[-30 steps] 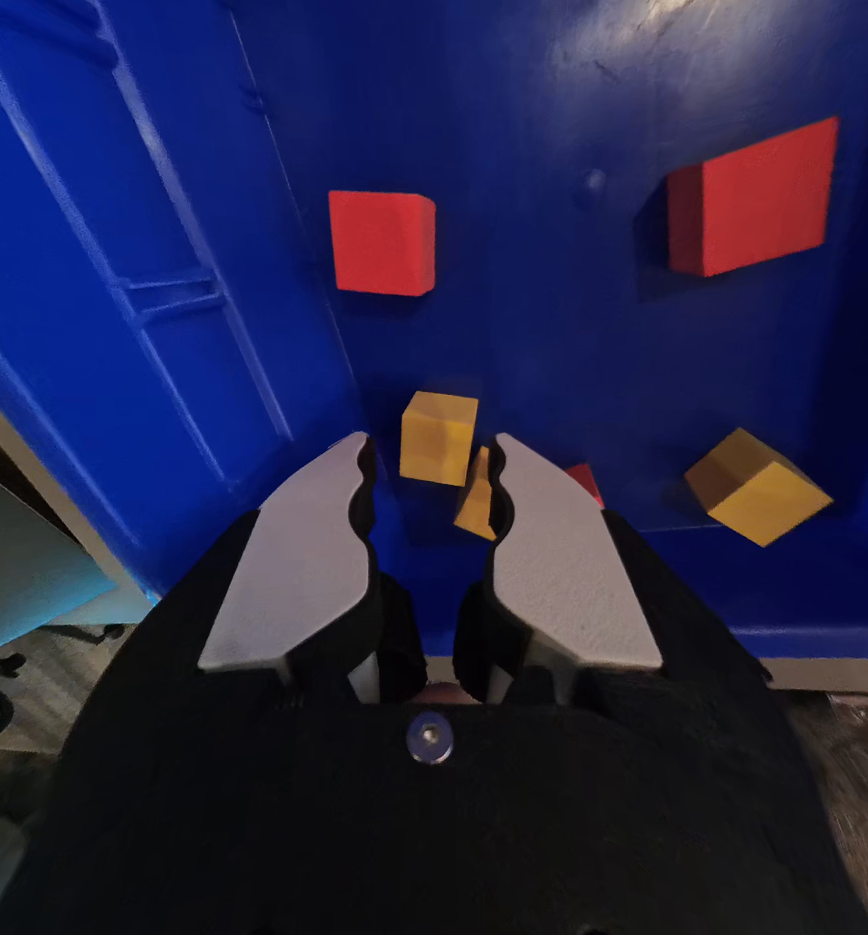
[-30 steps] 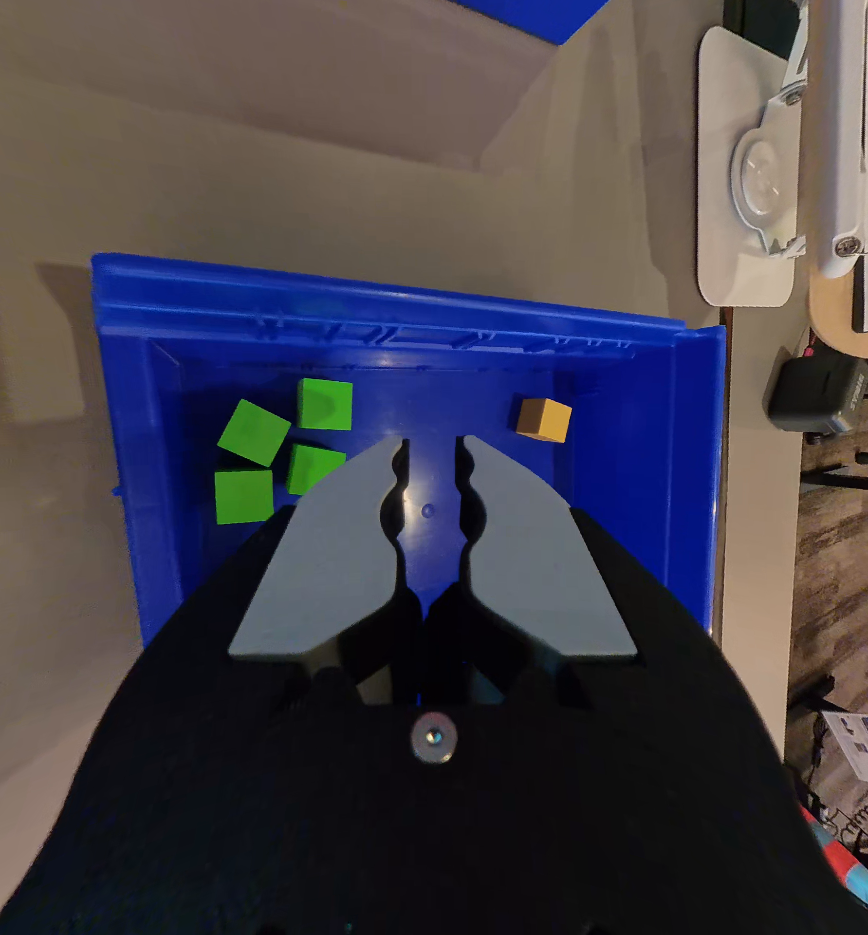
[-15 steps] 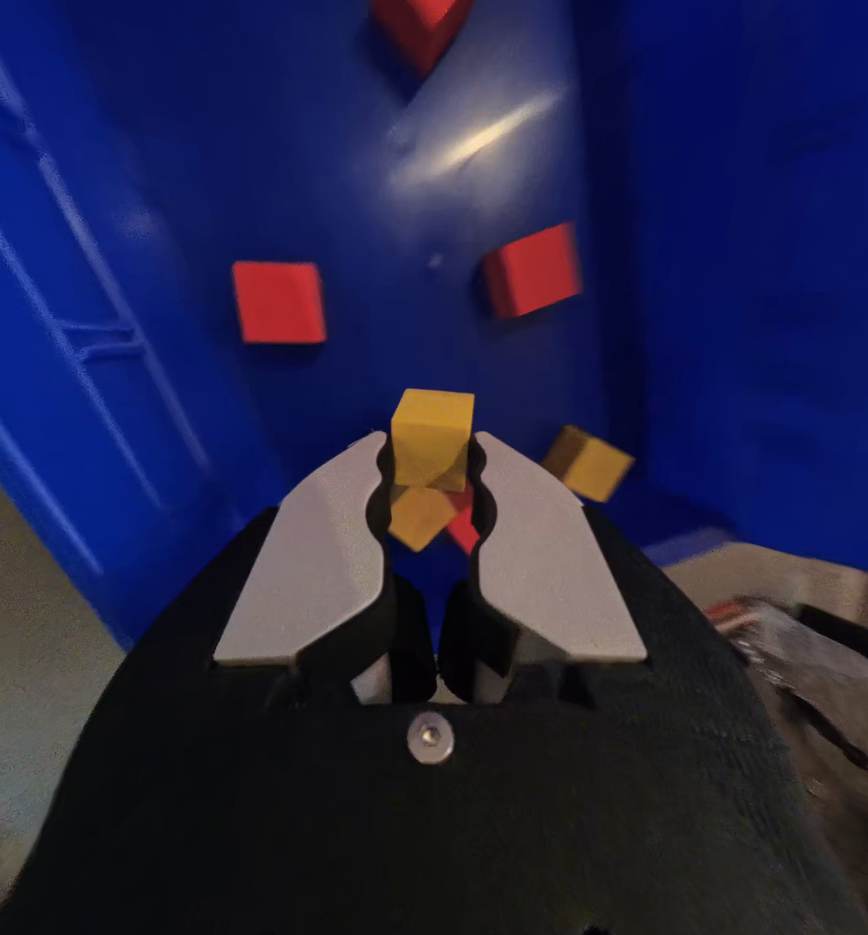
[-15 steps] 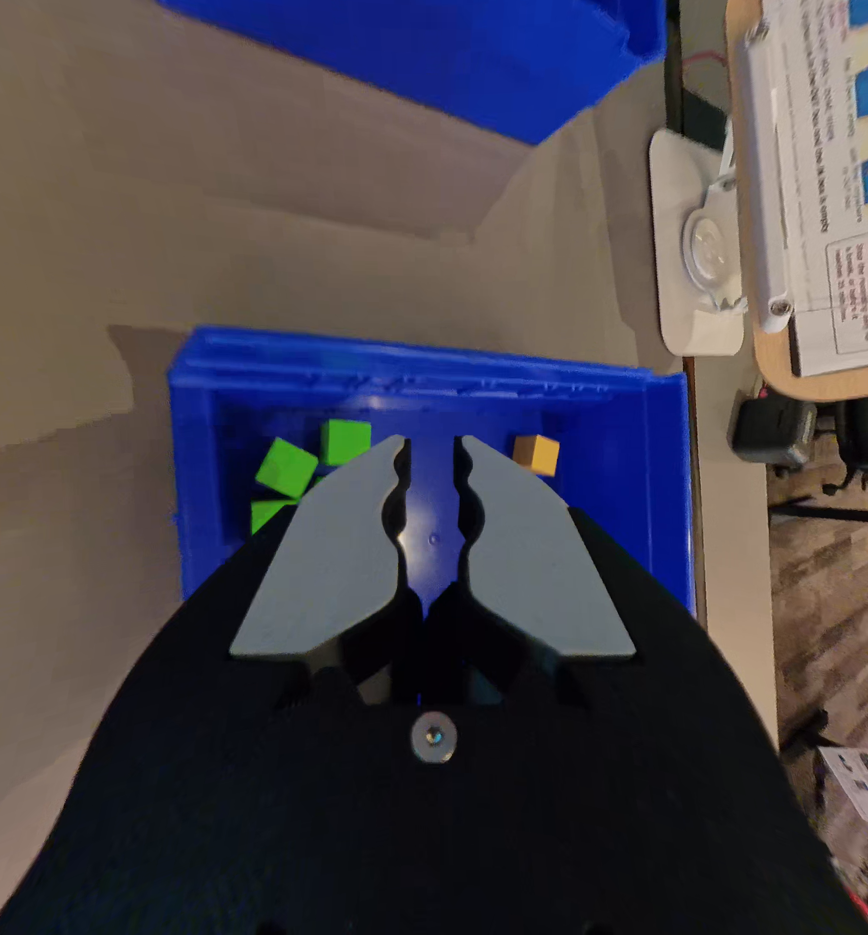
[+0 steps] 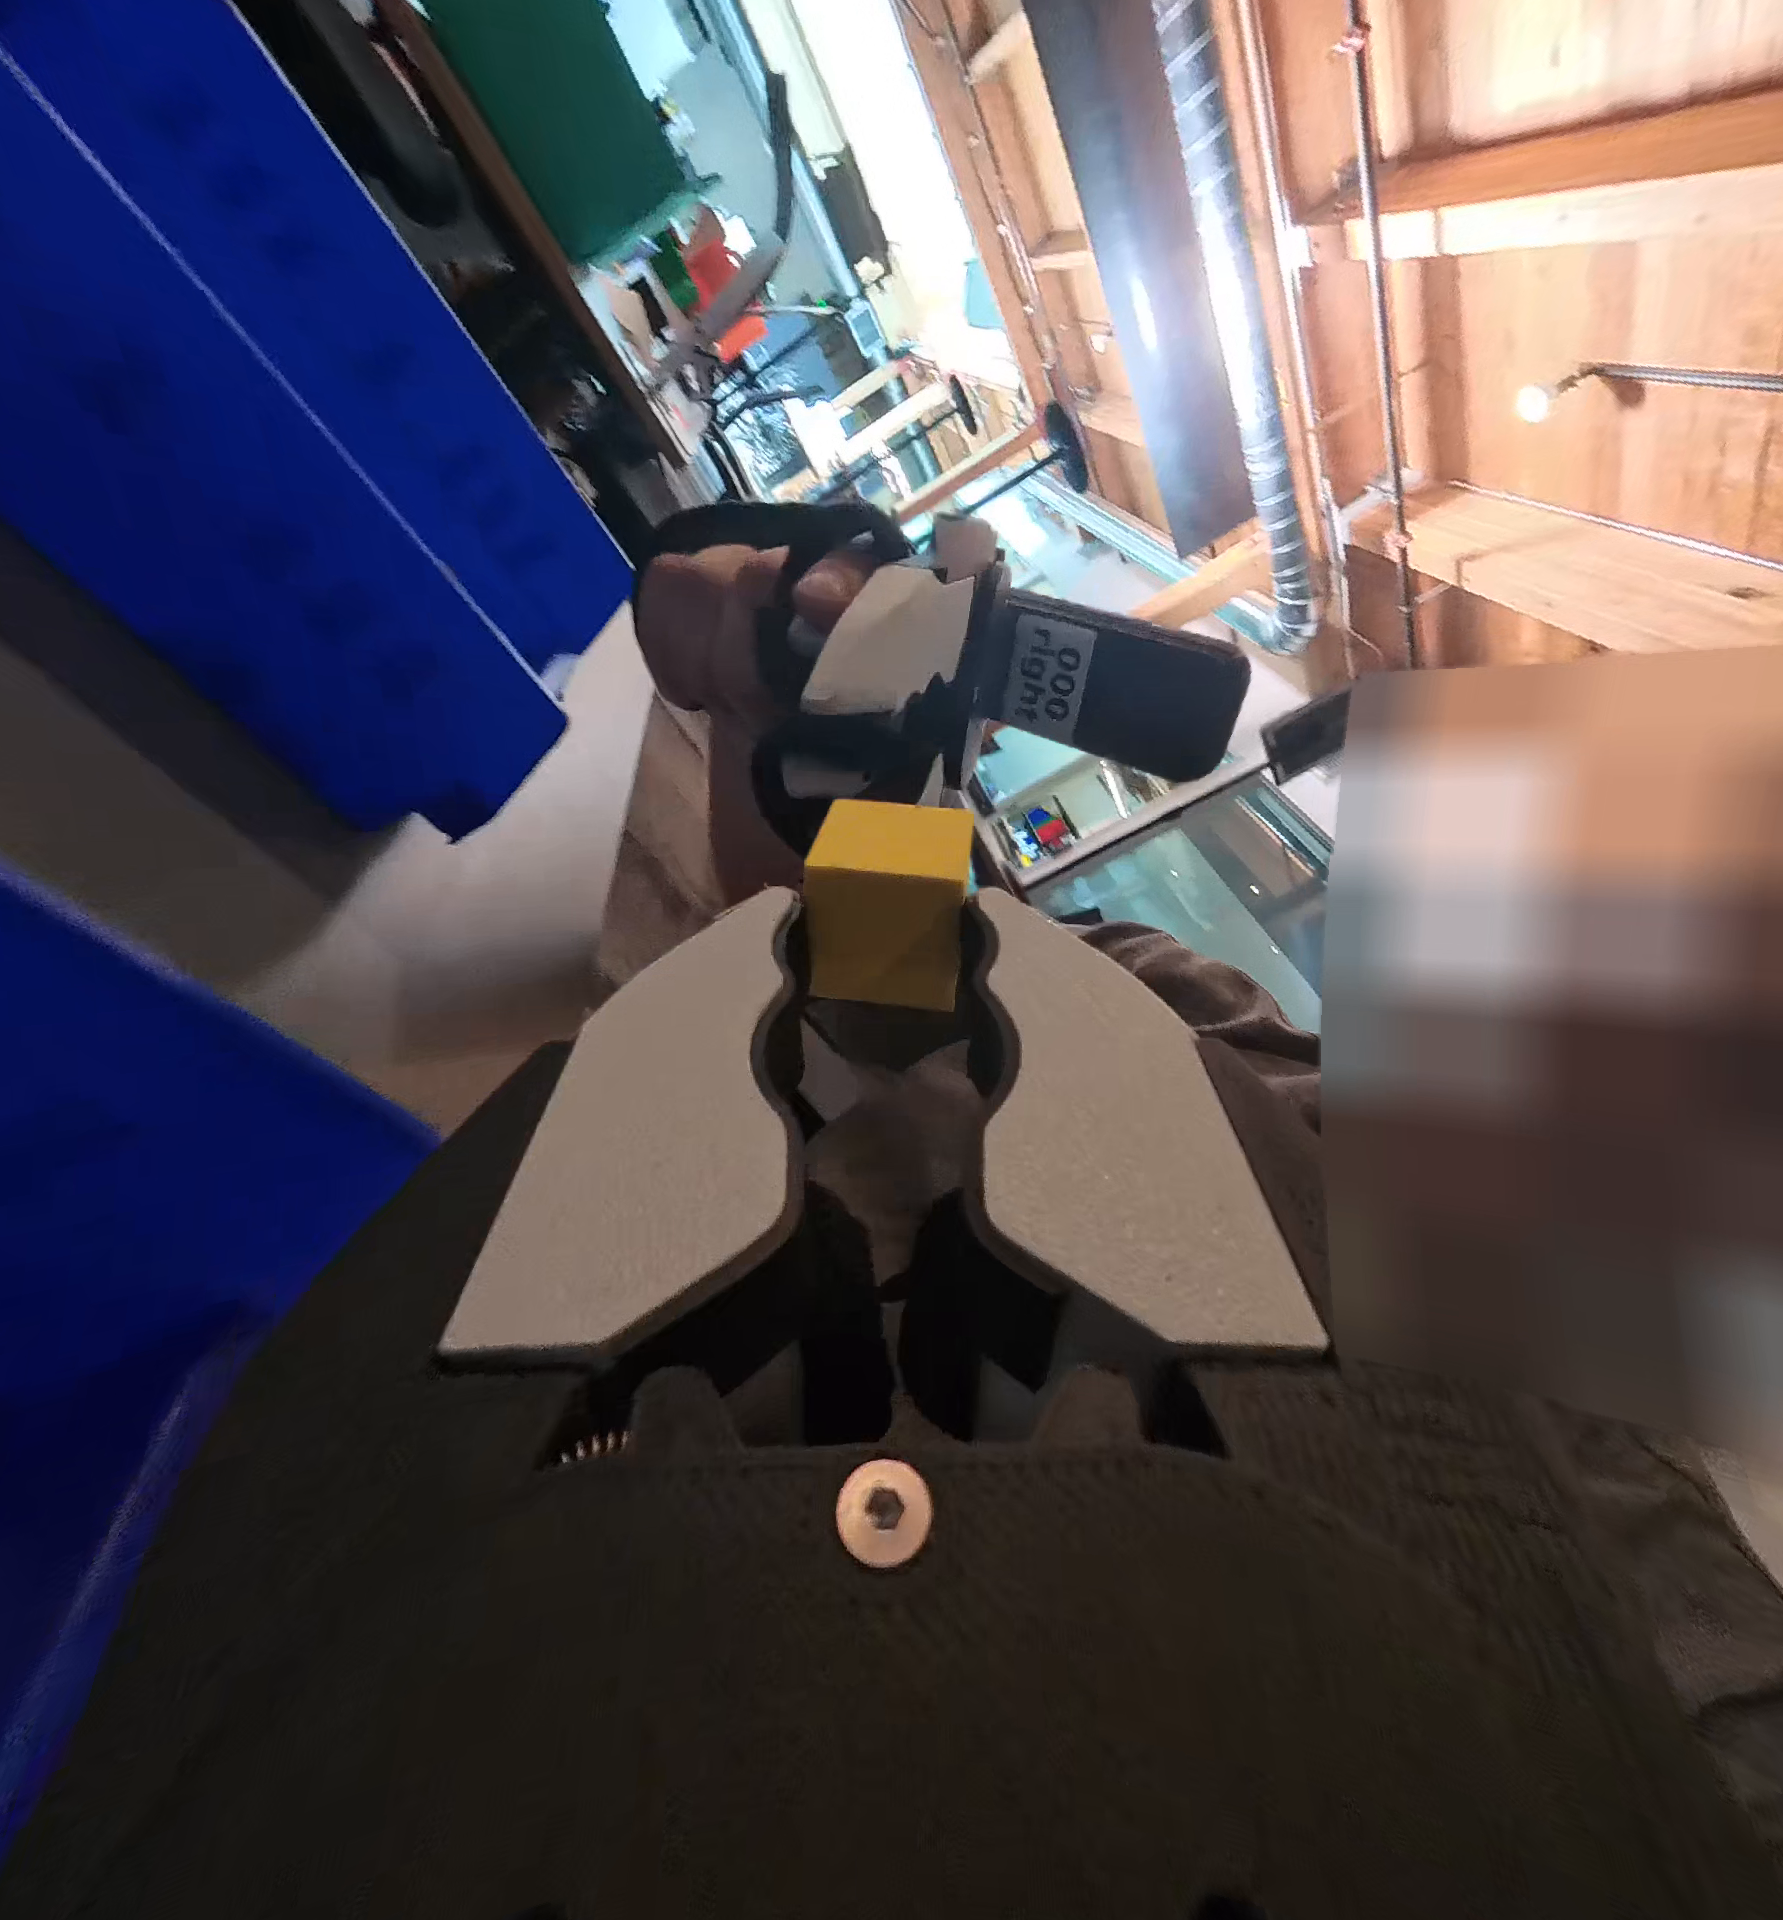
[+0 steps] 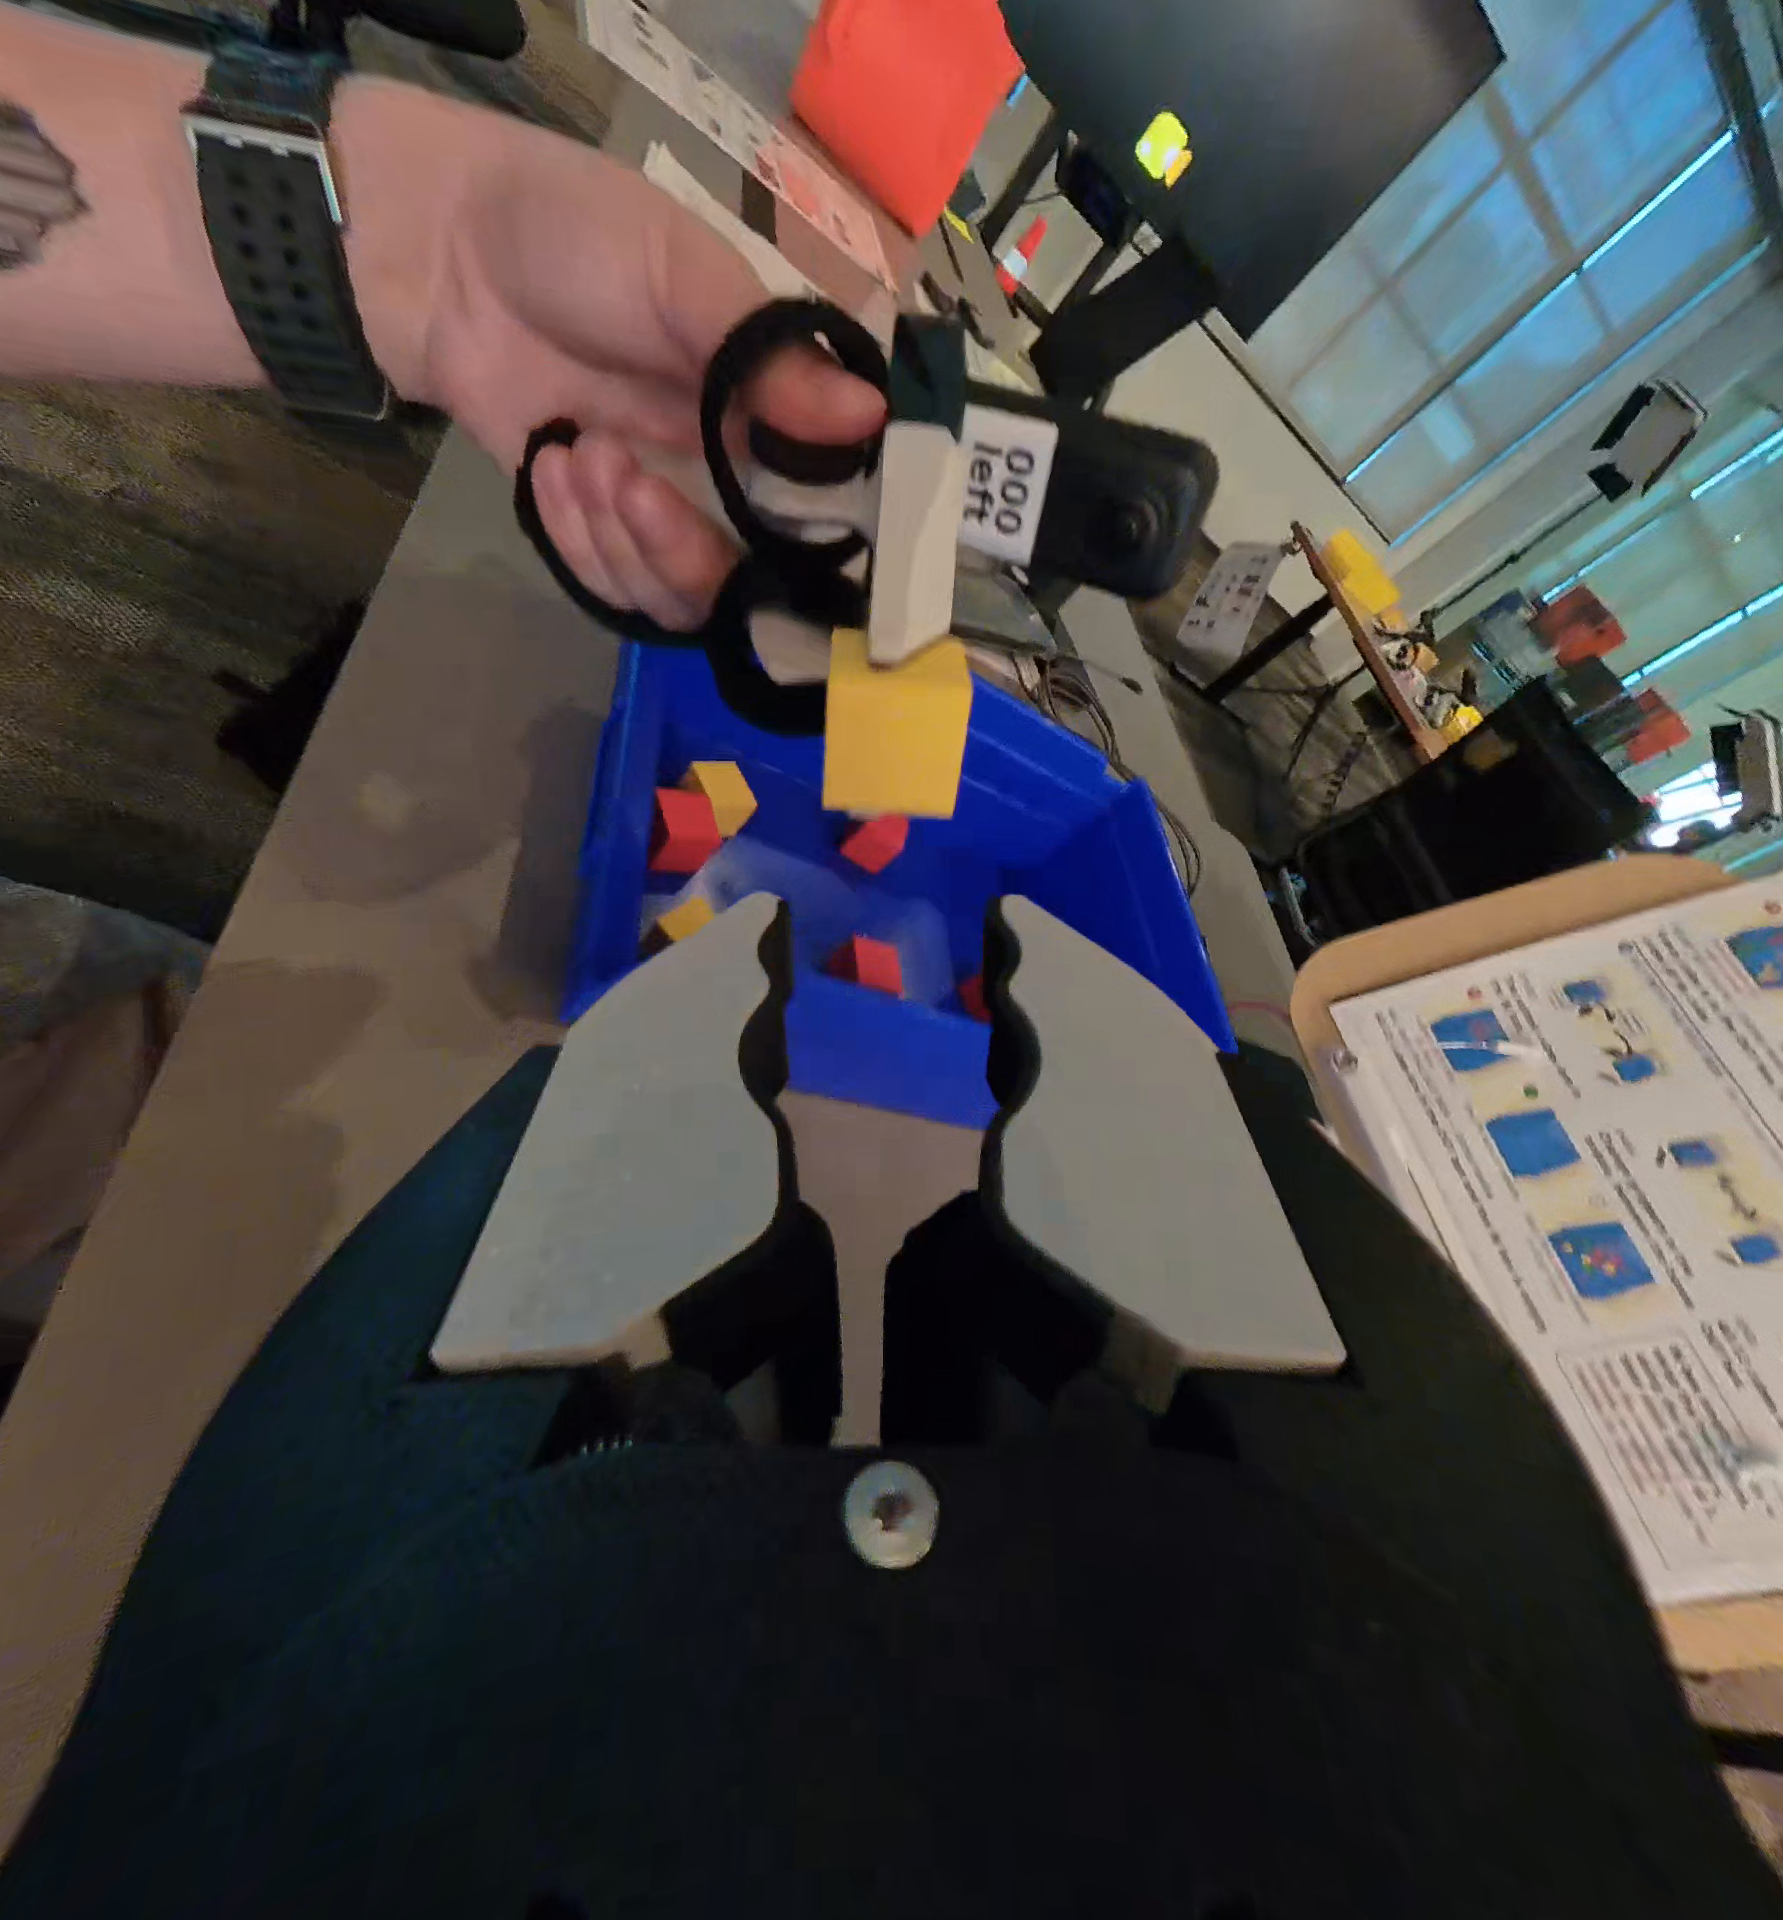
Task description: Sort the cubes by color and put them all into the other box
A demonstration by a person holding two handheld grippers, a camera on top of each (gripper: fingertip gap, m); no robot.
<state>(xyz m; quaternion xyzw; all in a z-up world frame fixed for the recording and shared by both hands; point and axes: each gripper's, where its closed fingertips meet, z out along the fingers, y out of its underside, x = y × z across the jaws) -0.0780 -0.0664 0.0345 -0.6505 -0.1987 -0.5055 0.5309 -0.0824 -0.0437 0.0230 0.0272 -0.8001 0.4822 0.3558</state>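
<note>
My left gripper [image 5: 882,920] is shut on a yellow cube [image 5: 885,920] and holds it in the air. In the right wrist view a hand holds this left gripper [image 6: 856,665] with the yellow cube [image 6: 892,743] above a blue bin [image 6: 1147,894]. The bin holds red cubes [image 6: 681,826] and yellow cubes [image 6: 721,790]. My right gripper [image 6: 889,925] is open and empty, pointing at the held cube from a short way off. It also shows in the left wrist view [image 5: 866,707], facing the cube.
Two more blue bins [image 5: 191,468] [image 5: 87,1143] stand on the grey table [image 6: 347,1039] at the left of the left wrist view. A clipboard with a printed sheet [image 6: 1593,1195] lies at the right. A person's forearm with a watch [image 6: 274,239] reaches in from the upper left.
My left gripper closed on a yellow cube, lifted it out of the bin and turned towards the right gripper. My right gripper swung away from the bin of green cubes and opened wider.
</note>
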